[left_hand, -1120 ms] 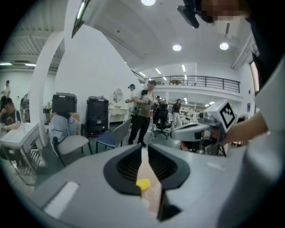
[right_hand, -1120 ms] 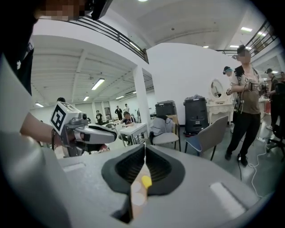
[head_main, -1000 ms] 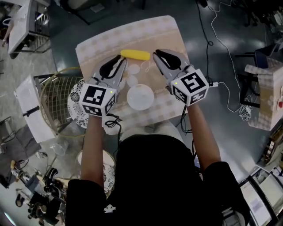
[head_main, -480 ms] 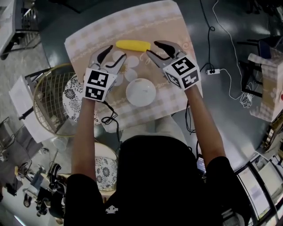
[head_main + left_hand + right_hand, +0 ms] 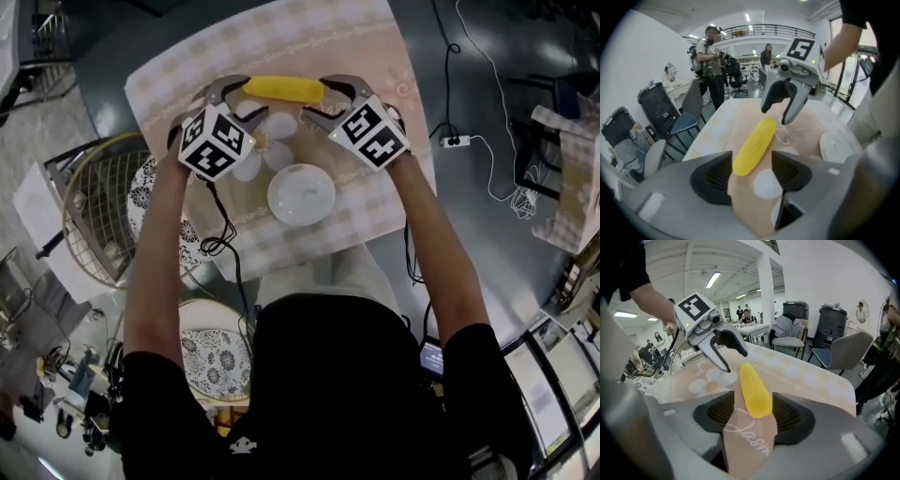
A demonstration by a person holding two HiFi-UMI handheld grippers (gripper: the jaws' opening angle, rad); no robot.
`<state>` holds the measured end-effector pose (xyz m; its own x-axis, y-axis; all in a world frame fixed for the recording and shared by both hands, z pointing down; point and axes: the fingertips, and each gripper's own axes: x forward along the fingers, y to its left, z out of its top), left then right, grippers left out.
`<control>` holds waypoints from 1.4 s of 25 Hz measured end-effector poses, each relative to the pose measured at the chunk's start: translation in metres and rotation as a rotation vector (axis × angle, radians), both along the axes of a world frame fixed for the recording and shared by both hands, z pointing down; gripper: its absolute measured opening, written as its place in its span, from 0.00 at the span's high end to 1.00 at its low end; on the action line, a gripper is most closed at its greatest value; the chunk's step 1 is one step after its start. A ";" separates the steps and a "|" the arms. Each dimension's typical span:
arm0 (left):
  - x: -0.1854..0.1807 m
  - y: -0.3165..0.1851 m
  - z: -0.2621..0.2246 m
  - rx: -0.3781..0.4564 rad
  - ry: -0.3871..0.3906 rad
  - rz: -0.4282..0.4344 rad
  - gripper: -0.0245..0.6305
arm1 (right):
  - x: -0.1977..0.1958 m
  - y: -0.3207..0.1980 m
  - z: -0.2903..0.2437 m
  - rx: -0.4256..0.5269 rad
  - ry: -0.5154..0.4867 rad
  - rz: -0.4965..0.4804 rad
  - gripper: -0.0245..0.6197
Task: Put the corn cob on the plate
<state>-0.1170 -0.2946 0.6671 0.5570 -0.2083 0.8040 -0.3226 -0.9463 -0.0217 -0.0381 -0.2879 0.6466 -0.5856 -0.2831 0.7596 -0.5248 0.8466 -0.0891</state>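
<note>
A yellow corn cob (image 5: pixel 283 89) lies across the far part of the beige flowered tablecloth (image 5: pixel 375 42). The white plate (image 5: pixel 301 195) sits nearer me, in the middle of the table. My left gripper (image 5: pixel 239 99) is at the cob's left end and my right gripper (image 5: pixel 329 101) at its right end. Both sets of jaws are opening. In the left gripper view the cob's tip (image 5: pixel 754 145) lies between the pads of the left gripper (image 5: pixel 751 174), with gaps either side. The right gripper view shows the same for the cob (image 5: pixel 754 390) and the right gripper (image 5: pixel 753 417).
A wire basket (image 5: pixel 98 220) and a patterned plate (image 5: pixel 150 202) stand left of the table, another patterned plate (image 5: pixel 211 352) by my left arm. Cables and a power strip (image 5: pixel 457 141) lie on the floor at right. People (image 5: pixel 710 65) and chairs (image 5: pixel 834 350) are beyond the table.
Both grippers have come down and forward to the two ends of the corn cob. Their jaws have spread from nearly shut to wide.
</note>
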 end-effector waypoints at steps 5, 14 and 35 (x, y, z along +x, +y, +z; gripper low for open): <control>-0.004 -0.009 0.017 -0.001 -0.073 0.088 0.54 | -0.006 -0.004 0.022 0.009 0.068 -0.083 0.54; 0.003 -0.012 0.047 -0.022 -0.162 0.181 0.56 | -0.009 -0.009 0.054 -0.036 0.129 -0.132 0.52; 0.003 0.002 0.053 -0.141 -0.214 0.233 0.62 | -0.005 -0.005 0.055 -0.014 0.159 -0.209 0.56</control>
<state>-0.1137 -0.2925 0.7205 0.3920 0.0260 0.9196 -0.0996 -0.9925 0.0705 -0.0428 -0.2931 0.7017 -0.5028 -0.1569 0.8501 -0.3470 0.9373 -0.0322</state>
